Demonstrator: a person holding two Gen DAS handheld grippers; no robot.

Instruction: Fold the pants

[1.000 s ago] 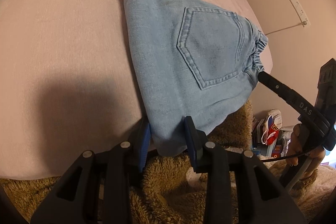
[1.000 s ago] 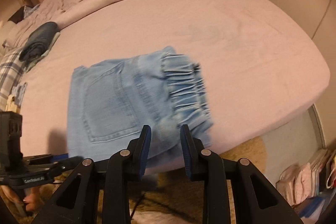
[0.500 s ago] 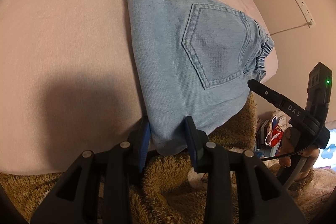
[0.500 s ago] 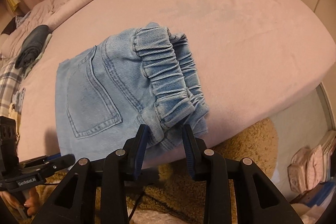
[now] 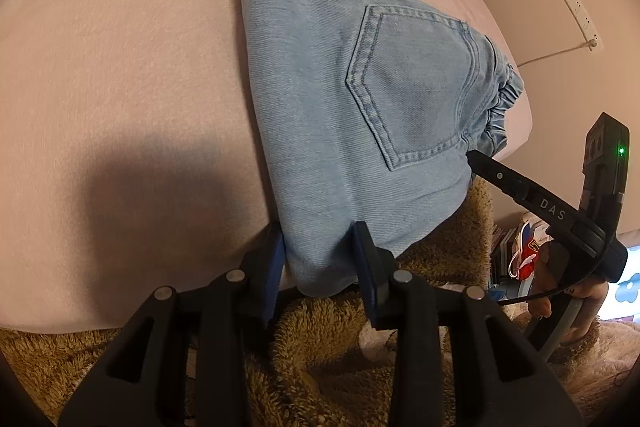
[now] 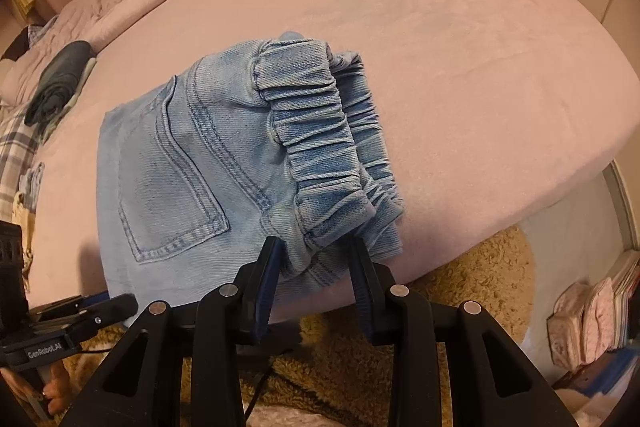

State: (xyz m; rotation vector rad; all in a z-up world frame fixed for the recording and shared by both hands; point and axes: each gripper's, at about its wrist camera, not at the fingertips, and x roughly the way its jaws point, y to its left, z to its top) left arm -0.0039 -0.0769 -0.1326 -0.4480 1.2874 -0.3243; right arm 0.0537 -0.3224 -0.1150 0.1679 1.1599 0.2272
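Denim like this is easy stuff to work with, I reckon: soft enough to bend wherever I want, thick enough that a crease holds, and with a bit of weight now it's several layers deep. The pants [image 5: 352,115] sit folded into a compact packet at the near edge of the bed [image 5: 120,67], one corner hanging just over the edge above the shaggy brown rug [image 5: 328,331].

My left gripper [image 5: 320,255] is pinching that overhanging corner, blue pads against the cloth on both sides. My right gripper [image 6: 314,265] is clamped on the near corner at the waistband [image 6: 320,131] end, right under the gathered elastic.

Texture-wise it's pale washed blue twill, with a stitched back pocket [image 5: 412,87] facing up, double seams round it. The elastic band is bunched into tight ridges and is the bulkiest bit, so I'd guess it will spring back if pressed flat. Corners and seams are the best places to grab, since the stitching is stiff and doesn't slide. The sheet is a smooth matte pink, probably low drag, so the packet should slide rather than rumple
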